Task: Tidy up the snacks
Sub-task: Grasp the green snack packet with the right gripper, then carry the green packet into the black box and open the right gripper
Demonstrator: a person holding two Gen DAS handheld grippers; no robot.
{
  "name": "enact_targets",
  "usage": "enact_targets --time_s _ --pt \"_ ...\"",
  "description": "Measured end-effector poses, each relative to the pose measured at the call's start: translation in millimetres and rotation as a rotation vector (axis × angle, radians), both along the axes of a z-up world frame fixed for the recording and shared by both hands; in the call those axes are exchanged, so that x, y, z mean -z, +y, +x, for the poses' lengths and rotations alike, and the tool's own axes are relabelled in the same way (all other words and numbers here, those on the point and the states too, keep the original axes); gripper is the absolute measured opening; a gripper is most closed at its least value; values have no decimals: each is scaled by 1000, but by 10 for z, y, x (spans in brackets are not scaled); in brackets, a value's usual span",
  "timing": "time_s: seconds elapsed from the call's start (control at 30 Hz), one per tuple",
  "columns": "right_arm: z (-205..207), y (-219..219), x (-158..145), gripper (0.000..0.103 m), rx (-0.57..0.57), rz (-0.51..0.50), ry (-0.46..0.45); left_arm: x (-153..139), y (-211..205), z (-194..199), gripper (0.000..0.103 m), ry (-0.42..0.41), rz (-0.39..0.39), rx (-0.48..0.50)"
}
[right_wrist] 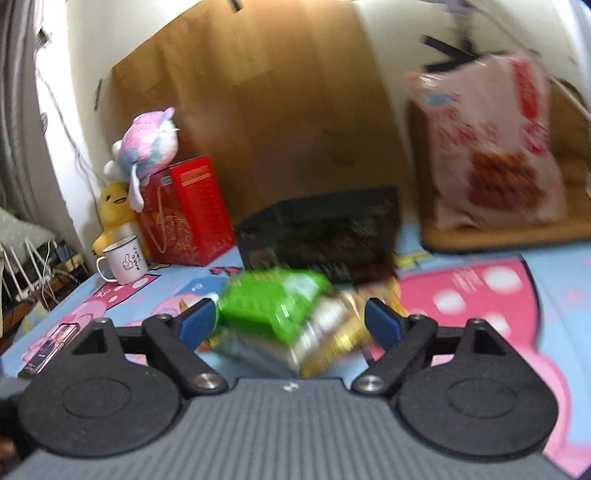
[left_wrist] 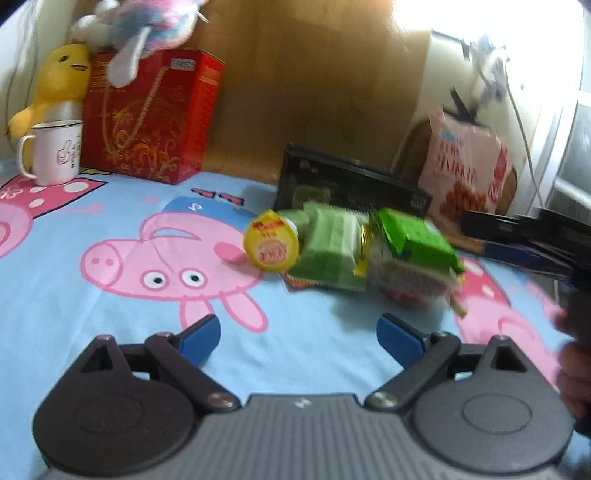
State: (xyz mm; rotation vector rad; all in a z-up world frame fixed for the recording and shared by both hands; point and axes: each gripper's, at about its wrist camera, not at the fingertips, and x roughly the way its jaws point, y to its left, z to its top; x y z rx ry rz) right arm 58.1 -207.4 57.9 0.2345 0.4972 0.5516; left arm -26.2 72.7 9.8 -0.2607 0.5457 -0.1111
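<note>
A pile of snacks lies on the cartoon-pig tablecloth [left_wrist: 110,332]: a yellow-lidded cup [left_wrist: 271,244], a pale green wafer pack [left_wrist: 328,243], a bright green packet [left_wrist: 417,236] and a clear pack [left_wrist: 410,284] under it. A black basket [left_wrist: 351,184] stands behind the pile. My left gripper [left_wrist: 298,332] is open and empty, short of the pile. My right gripper [right_wrist: 290,321] is open with its blue fingers either side of the bright green packet [right_wrist: 269,302] and a gold pack [right_wrist: 332,332], both blurred. The black basket [right_wrist: 321,236] is behind.
At the back left stand a red gift box [left_wrist: 147,114], a white mug [left_wrist: 55,151], a yellow duck toy [left_wrist: 55,81] and a pastel plush [left_wrist: 147,26]. A pink snack bag [left_wrist: 465,166] leans at the back right. A phone [right_wrist: 51,345] lies at the left.
</note>
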Motion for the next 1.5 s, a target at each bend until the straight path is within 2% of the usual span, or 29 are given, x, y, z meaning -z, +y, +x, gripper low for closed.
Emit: enact_targets --time_s 0.03,0.07,0.1,0.2,0.23,0.27,0.33,0.47,0.57,0.73,0.8,0.83,1.0,1.13,1.2,1.3,1.33,1.37,1.4,1.47,1.5 --pt "135 53 -12 83 -15 -7 4 -7 34 -20 94 -14 -19 -10" --pt "270 104 -10 76 -23 -16 18 -8 70 -40 94 -26 -37 -19" --pt "424 151 23 68 -29 -28 48 -9 103 -50 93 -33 -56 -27" --pt "768 218 143 55 -58 6 178 3 209 -43 93 -30 -116 -49" --pt "775 209 170 53 -75 42 203 9 243 -34 93 -26 -138 -52" --pt "755 205 178 46 -90 62 223 15 273 -31 92 -24 -157 -54" --pt "553 271 123 40 -143 50 180 30 316 -38 92 -28 -185 -56" --pt "-100 541 167 41 -320 -92 75 39 330 -29 91 -28 -205 -37" --pt "-472 682 247 41 -406 -160 53 41 334 -37 91 -32 -209 -28" --pt "-762 596 298 43 -392 -123 67 44 340 -22 90 -23 -222 -10" --pt "-804 607 293 47 -384 -144 60 51 350 -2 90 -10 -236 2" --pt "-840 623 295 53 -377 -161 49 57 362 12 90 -3 -247 16" --pt "-705 686 303 55 -357 -204 39 41 386 64 90 20 -282 55" --pt "-689 715 351 59 -321 -236 39 -72 302 209 90 20 -206 83" --pt "-667 719 373 59 -312 -245 43 -105 261 346 90 38 -190 128" --pt "-622 723 399 58 -306 -240 41 -55 178 558 75 99 -177 193" --pt "-587 728 411 57 -309 -236 46 -12 148 625 63 129 -181 218" --pt "-536 736 426 48 -310 -227 55 35 126 673 59 160 -199 242" --pt "-495 743 448 34 -314 -220 70 49 119 661 58 154 -204 237" --pt "-432 751 464 26 -300 -213 80 21 116 572 43 130 -198 247" --pt "-426 737 461 22 -307 -201 87 2 122 511 43 125 -201 242"
